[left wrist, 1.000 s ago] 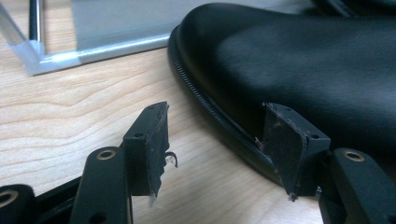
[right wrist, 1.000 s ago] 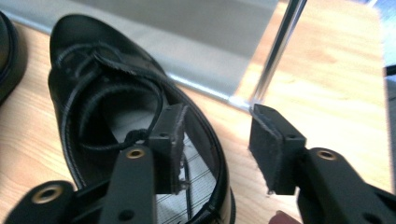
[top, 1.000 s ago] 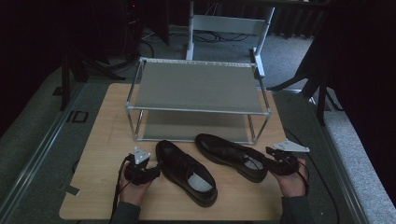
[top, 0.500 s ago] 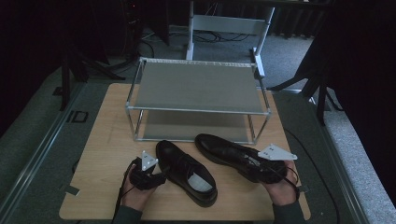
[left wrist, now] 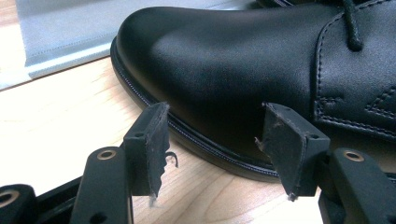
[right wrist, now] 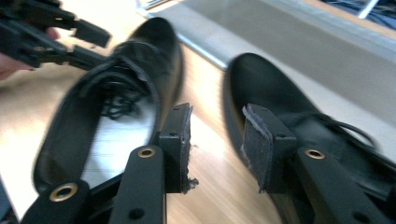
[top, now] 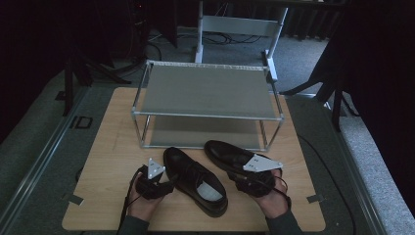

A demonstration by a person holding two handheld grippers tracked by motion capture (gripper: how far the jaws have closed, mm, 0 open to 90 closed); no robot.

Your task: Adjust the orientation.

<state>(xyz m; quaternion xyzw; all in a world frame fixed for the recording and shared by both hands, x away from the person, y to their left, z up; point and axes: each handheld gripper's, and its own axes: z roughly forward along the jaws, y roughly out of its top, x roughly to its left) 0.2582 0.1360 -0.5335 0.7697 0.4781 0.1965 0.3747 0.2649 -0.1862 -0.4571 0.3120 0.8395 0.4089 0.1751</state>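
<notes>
left tongs (left wrist: 212,140): spread beside near black leather lace-up shoe (top: 195,178) | right tongs (right wrist: 215,140): just narrowing, apparently pinching nothing, between near shoe and second black shoe (top: 230,156)

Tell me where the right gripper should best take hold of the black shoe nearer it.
Probably the heel collar of the right-hand shoe, coming from the person's side: its toe points at the rack and its open heel faces the right gripper, whose open jaws have just been closing with nothing between them. One jaw inside, one outside.
</notes>
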